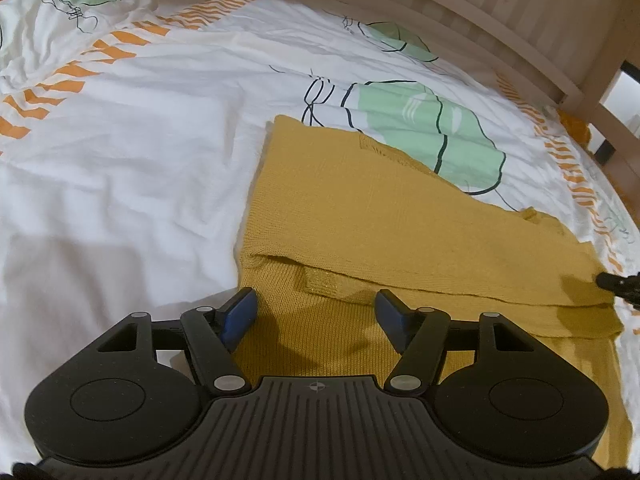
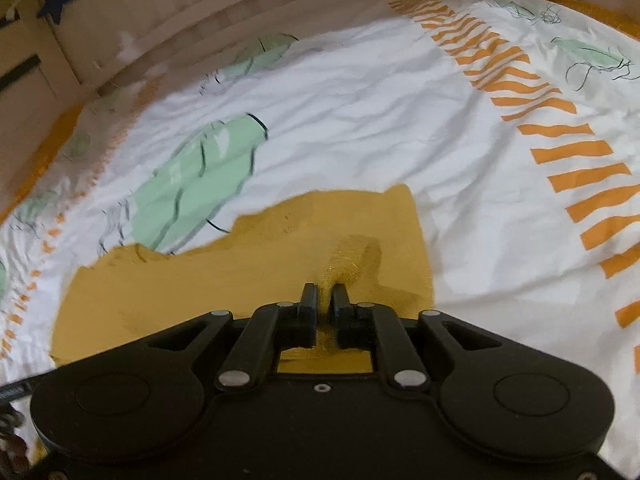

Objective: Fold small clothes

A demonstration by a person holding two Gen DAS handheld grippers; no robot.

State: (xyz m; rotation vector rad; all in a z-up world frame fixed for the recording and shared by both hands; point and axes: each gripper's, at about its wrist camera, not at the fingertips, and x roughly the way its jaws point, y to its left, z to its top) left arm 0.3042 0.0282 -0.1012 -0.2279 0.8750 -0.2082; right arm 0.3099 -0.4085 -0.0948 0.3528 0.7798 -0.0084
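Note:
A mustard-yellow knitted garment (image 1: 360, 216) lies partly folded on the bed, with one layer laid over another. My left gripper (image 1: 316, 312) is open and empty, its blue pads (image 1: 240, 316) apart just above the garment's near left edge. In the right wrist view the same garment (image 2: 168, 280) lies ahead. My right gripper (image 2: 325, 296) is shut on a raised fold of the yellow knit (image 2: 352, 256) and pinches it between its black fingers. The tip of the right gripper (image 1: 612, 280) shows at the far right of the left wrist view, at the garment's right edge.
The bed is covered by a white sheet (image 1: 120, 152) with green leaf prints and orange stripes. A wooden slatted bed rail (image 1: 500, 4) runs along the far side. The sheet (image 2: 400, 120) is wrinkled around the garment.

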